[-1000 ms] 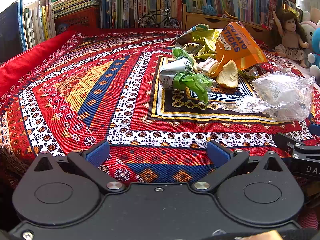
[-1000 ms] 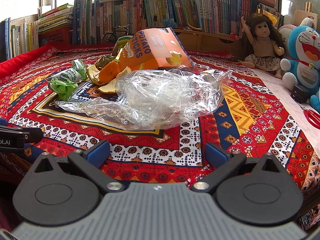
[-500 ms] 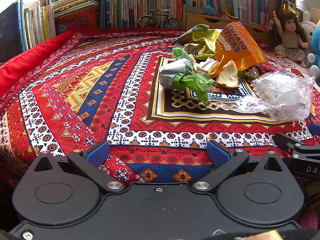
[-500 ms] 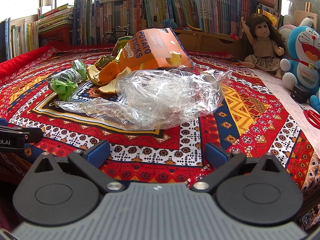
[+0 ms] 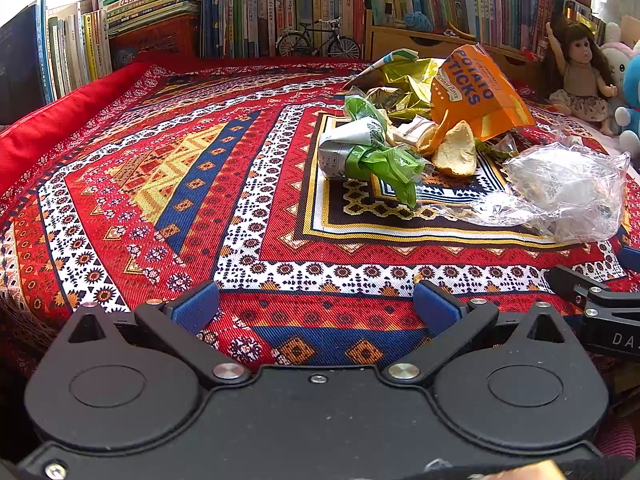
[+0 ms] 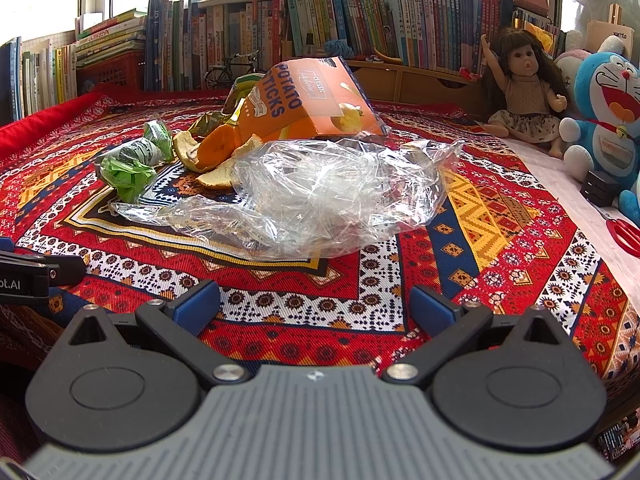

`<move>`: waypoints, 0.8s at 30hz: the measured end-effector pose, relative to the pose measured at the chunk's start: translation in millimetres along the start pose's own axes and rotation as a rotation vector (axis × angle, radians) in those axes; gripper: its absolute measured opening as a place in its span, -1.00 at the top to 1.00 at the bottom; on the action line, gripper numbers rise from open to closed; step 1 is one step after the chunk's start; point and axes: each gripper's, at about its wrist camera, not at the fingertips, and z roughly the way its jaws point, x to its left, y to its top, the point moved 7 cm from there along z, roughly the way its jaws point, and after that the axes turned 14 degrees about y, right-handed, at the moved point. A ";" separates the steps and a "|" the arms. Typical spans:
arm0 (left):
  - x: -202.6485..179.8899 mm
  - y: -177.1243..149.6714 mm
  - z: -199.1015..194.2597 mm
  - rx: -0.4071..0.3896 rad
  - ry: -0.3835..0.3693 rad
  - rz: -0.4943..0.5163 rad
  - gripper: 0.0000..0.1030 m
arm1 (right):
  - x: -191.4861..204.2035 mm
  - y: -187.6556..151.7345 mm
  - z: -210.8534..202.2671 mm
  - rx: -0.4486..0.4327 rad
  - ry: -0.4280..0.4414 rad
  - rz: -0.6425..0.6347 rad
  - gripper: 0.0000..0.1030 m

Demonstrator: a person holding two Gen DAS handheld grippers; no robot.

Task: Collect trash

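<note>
I had both grippers low over the patterned red cloth point(image 5: 168, 184), near its front edge. The left gripper point(image 5: 316, 306) stood with its blue-padded fingers point(image 5: 196, 306) spread wide and nothing between them, only bare cloth. The right gripper point(image 6: 314, 304) was the same, jaws wide apart and empty, its pads point(image 6: 432, 308) clear of any trash.

The trash lay in one heap toward the middle of the cloth, ahead of both grippers. Nearest my right gripper was a crumpled clear plastic bag point(image 6: 320, 196), lying flat and spread out, apart from the fingertips. Behind it, the orange potato sticks bag point(image 6: 308, 100) leaned tilted with its printed face toward me. Pieces of orange peel point(image 6: 216, 148) sat just beside the clear bag and against the orange packet. To the left of those lay a crushed white and green wrapper bundle point(image 6: 134, 160) with a scrap of green plastic point(image 5: 392, 164) trailing from it. A crumpled yellow-green wrapper point(image 5: 404, 80) rested behind the peel, beside the orange packet.

From the left wrist view, the heap sat ahead and to the right, with the right gripper's black body point(image 5: 600, 312) showing at the edge.

Behind the cloth stood a row of books point(image 6: 248, 40) and a model bicycle point(image 5: 318, 42). A doll point(image 6: 524, 88) and a blue plush toy point(image 6: 608, 112) sat off to the right, with red scissors point(image 6: 624, 232) nearby.
</note>
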 end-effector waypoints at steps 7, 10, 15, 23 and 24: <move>0.0 0.0 0.0 0.000 0.000 0.000 -1.00 | 1.1 0.2 -0.2 -0.003 -0.002 0.001 -1.00; 0.0 0.0 0.0 0.000 0.000 0.000 -1.00 | 0.1 -0.1 -1.1 -0.003 -0.002 0.001 -1.00; 0.0 0.1 0.0 -0.001 0.000 0.000 -1.00 | 0.5 -0.5 -1.3 -0.005 -0.002 0.001 -1.00; -0.2 -1.8 -1.4 -0.029 -0.007 -0.001 -1.00 | -0.2 -1.8 -3.2 -0.036 -0.002 0.000 -1.00; -0.6 -1.3 -1.5 -0.036 -0.009 0.001 -1.00 | 1.0 -3.4 -6.5 -0.046 -0.005 -0.001 -1.00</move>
